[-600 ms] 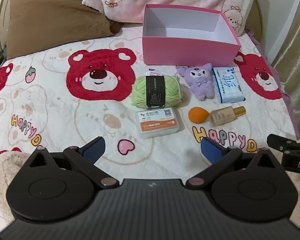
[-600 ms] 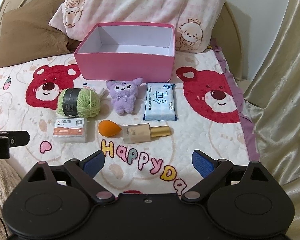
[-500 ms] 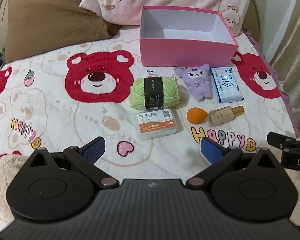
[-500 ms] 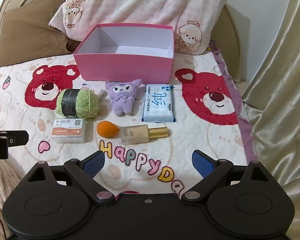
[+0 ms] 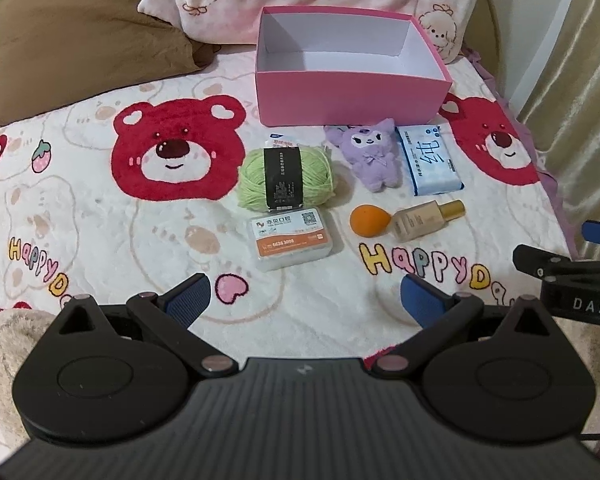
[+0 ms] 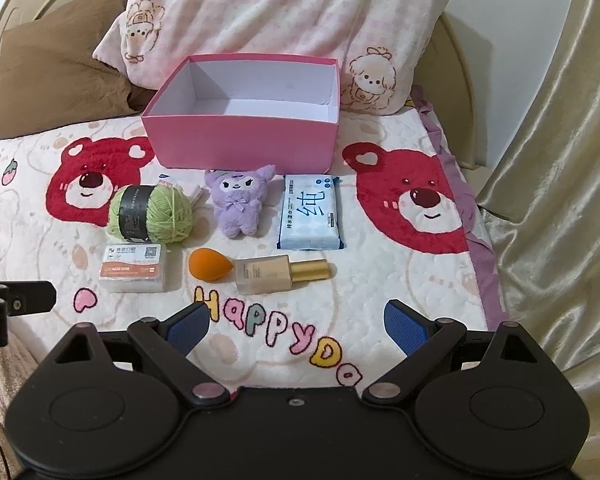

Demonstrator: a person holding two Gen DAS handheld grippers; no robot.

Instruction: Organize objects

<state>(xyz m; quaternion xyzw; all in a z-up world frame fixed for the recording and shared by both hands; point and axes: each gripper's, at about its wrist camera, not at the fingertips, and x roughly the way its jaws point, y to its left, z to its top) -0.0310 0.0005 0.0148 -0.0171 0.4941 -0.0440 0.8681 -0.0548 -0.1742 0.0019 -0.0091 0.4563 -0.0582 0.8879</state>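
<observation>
The left gripper (image 5: 303, 295) hung over the near edge of the bed blanket (image 5: 100, 216), jaws spread to full width with nothing between the blue pads. The right gripper (image 6: 296, 322) hung beside it, likewise fully spread and empty, above the "Happy Day" lettering (image 6: 276, 328); its tip also showed at the right margin of the left wrist view.

Beyond the left gripper lay a clear plastic box with an orange label (image 5: 291, 237). Just behind it sat a ball of green yarn (image 5: 286, 178) with a black band, with a small white packet (image 5: 278, 140) partly hidden behind the yarn. Toward the right edge of the blanket, an orange makeup sponge (image 6: 209, 264) lay with its tip touching, or nearly touching, a foundation bottle (image 6: 274, 274), which lay on its side with the gold cap pointing right. Behind these sat a purple plush toy (image 6: 240, 202) and, beside it, a blue pack of wet wipes (image 6: 310, 212).

An open pink cardboard box (image 6: 240, 144) stood behind that row near the far edge, its white interior empty. A pink patterned pillow (image 6: 284, 20) and a brown pillow (image 6: 56, 76) leaned against the headboard.
</observation>
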